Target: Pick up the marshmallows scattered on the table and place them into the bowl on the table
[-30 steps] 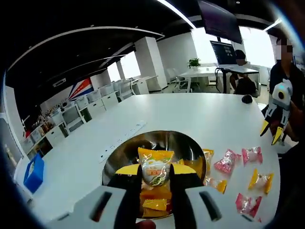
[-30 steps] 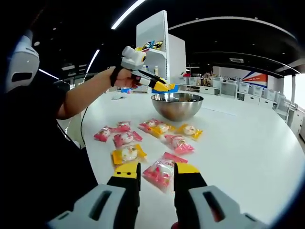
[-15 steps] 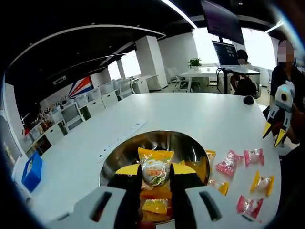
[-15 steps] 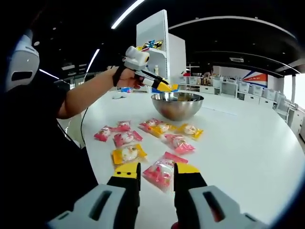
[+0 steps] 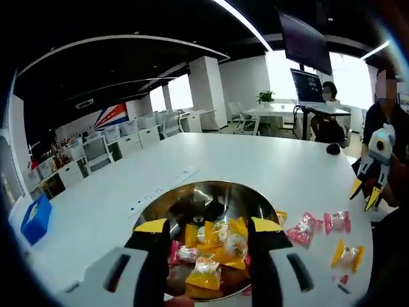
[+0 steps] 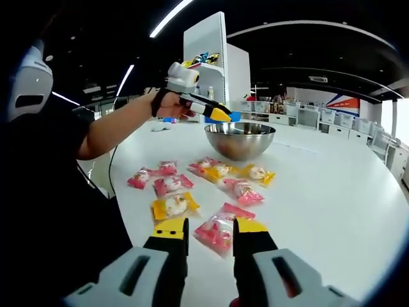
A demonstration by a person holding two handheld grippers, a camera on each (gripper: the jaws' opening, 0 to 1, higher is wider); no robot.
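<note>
My left gripper hangs over bowl, jaws spread wide, wrapped marshmallows piled in bowl below. Bowl sits on table; more marshmallow packets lie on table right of bowl. In right gripper view, bowl sits far back on table, scattered packets between it and me. Nearest packet lies between jaws of my right gripper. Left gripper hovers above bowl's left rim.
</note>
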